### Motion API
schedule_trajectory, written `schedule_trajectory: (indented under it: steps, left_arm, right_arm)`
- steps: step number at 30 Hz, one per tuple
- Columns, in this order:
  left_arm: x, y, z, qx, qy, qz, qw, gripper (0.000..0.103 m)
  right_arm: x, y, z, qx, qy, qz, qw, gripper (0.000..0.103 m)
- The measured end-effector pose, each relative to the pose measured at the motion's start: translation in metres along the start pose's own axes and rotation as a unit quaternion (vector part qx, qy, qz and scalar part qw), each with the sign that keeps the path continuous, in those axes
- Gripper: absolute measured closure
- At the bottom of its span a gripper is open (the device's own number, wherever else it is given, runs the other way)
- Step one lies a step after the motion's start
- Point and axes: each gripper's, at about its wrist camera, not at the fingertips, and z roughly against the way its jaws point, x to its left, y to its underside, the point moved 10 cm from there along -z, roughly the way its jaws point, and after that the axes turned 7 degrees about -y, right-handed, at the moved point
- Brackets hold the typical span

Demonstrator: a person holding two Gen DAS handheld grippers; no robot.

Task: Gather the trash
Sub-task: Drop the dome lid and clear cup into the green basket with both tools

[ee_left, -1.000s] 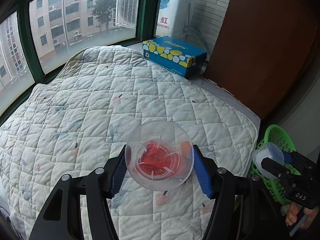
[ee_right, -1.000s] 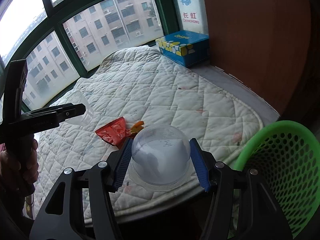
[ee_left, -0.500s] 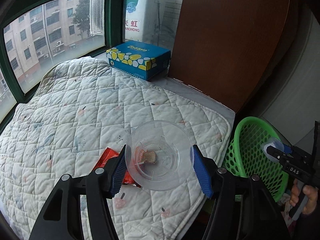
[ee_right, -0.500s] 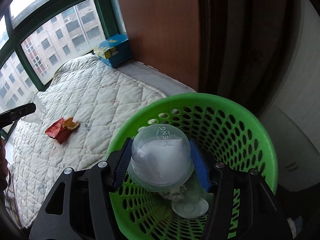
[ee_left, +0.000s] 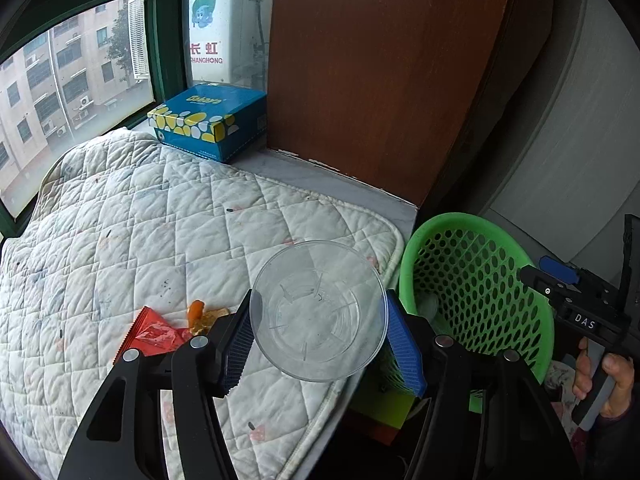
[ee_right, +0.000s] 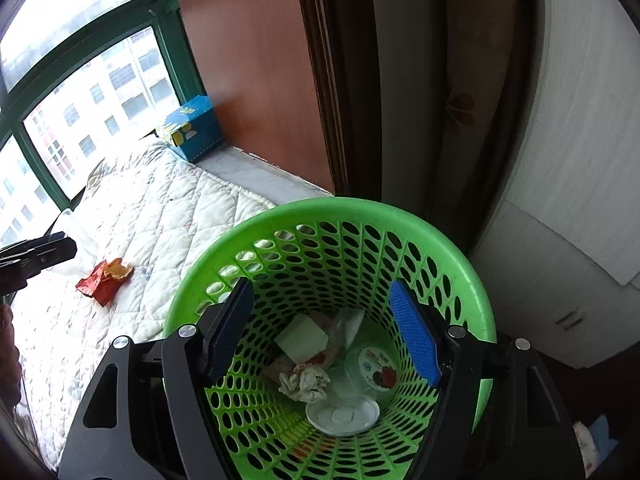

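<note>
My left gripper (ee_left: 318, 334) is shut on a clear plastic cup (ee_left: 320, 312), held above the quilt's right edge, beside the green perforated basket (ee_left: 480, 280). A red snack wrapper (ee_left: 154, 334) with orange scraps (ee_left: 196, 314) lies on the quilt to its left. My right gripper (ee_right: 326, 330) is open and empty over the basket (ee_right: 476, 280). Inside lie a clear cup (ee_right: 370, 364), a white lid (ee_right: 342, 414), crumpled paper (ee_right: 304, 380) and a white block (ee_right: 300, 338). The wrapper (ee_right: 100, 282) also shows in the right wrist view.
A white quilted mat (ee_left: 160, 220) covers the window ledge. A blue tissue box (ee_left: 208, 122) stands at its far end next to a brown wooden panel (ee_left: 380, 80). Green-framed windows lie behind. A white cabinet (ee_right: 580, 160) stands to the right of the basket.
My right gripper opened and let its clear cup drop into the basket. My left gripper carried its cup rightward toward the basket; the wrapper now lies to its left.
</note>
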Motion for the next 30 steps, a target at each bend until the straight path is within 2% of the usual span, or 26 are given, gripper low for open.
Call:
schedule_trajectory:
  steps: [10,15,18,26,29,30]
  left_arm:
    - [-0.059,0.005,-0.009,0.009,0.028,-0.041,0.9987,0.043]
    - [-0.081,0.010,-0.014,0.016,0.036,-0.056,0.9976,0.043]
    - [-0.092,0.012,-0.019,0.023,0.043,-0.062,0.9969,0.043]
    - [-0.129,0.021,-0.029,0.041,0.068,-0.082,0.9935,0.042]
    - [-0.141,0.024,-0.032,0.044,0.077,-0.088,0.9922,0.041]
    - [-0.143,0.024,-0.031,0.043,0.078,-0.089,0.9920,0.033]
  right_arm:
    - [-0.007,-0.002,0.027,-0.024,0.005,-0.003,1.000,0.029]
    - [-0.016,0.001,0.035,-0.032,0.008,-0.011,0.999,0.029]
    - [-0.020,0.003,0.040,-0.038,0.012,-0.014,0.999,0.024]
    - [-0.031,0.007,0.052,-0.050,0.017,-0.021,0.998,0.023]
    - [-0.034,0.008,0.055,-0.052,0.018,-0.024,0.998,0.023]
    - [-0.035,0.009,0.055,-0.052,0.018,-0.025,0.998,0.023]
